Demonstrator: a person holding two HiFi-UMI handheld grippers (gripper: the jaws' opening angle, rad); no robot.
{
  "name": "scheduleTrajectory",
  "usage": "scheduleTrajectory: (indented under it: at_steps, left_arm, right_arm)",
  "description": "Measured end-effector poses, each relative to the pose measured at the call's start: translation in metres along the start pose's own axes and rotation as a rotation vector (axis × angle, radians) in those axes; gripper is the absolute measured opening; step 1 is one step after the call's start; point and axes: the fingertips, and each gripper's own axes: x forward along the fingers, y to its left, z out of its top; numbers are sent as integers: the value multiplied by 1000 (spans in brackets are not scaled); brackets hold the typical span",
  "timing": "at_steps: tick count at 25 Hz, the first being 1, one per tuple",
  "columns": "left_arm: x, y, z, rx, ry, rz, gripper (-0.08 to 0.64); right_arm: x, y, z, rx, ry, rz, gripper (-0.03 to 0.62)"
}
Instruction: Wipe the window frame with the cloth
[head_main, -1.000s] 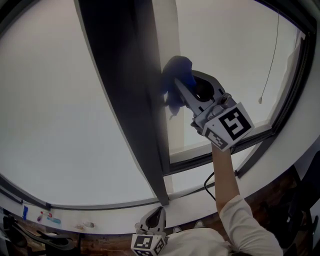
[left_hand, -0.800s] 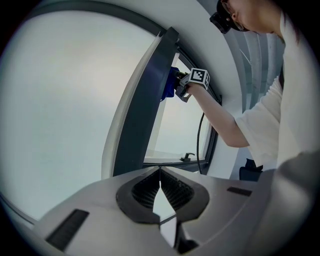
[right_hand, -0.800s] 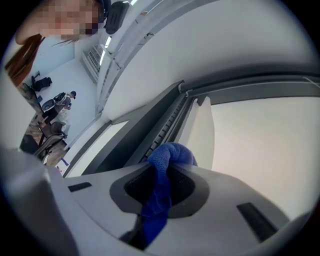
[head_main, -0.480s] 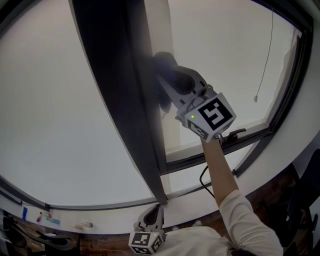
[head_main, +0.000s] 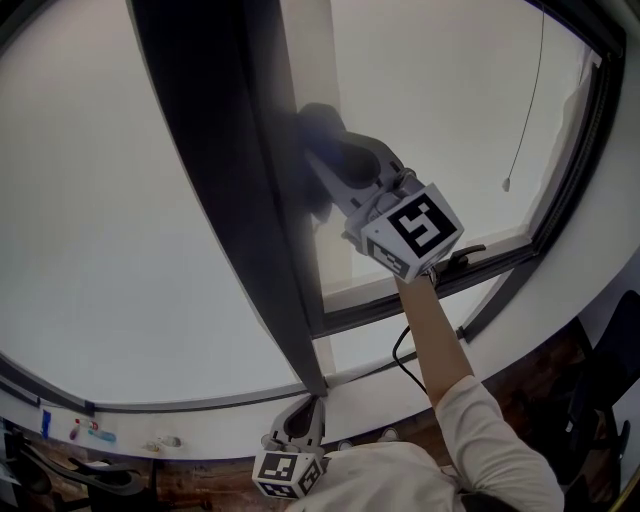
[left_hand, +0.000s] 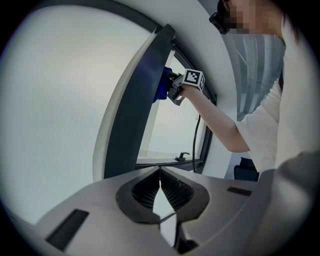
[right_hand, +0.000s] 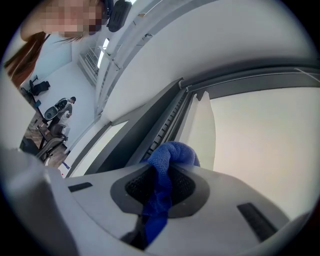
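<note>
My left gripper (head_main: 303, 425) hangs low, jaws closed together with nothing in them. Up and to the right, my right gripper (right_hand: 161, 187) has its jaws clamped on the blue cloth (right_hand: 172, 154). The cloth bulges past the tips and sits right against the dark window frame (head_main: 230, 180).

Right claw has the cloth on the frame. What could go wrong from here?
1. Only a bunched end of the cloth sticks out of the right claw; pressing harder may put its hard tips on the window frame.
2. The cable hangs near the window handle and could snag there.
</note>
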Motion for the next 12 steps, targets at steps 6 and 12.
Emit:
scheduleTrajectory:
  at_steps: [6, 12]
  left_arm:
    - [-2, -2, -3, -8, 11, -9, 11]
    - [0, -1, -4, -5, 17, -15, 11]
  right_arm:
    - [-4, 8, -11, 23, 13, 11, 52]
    - [-8, 14, -23, 43, 32, 9, 52]
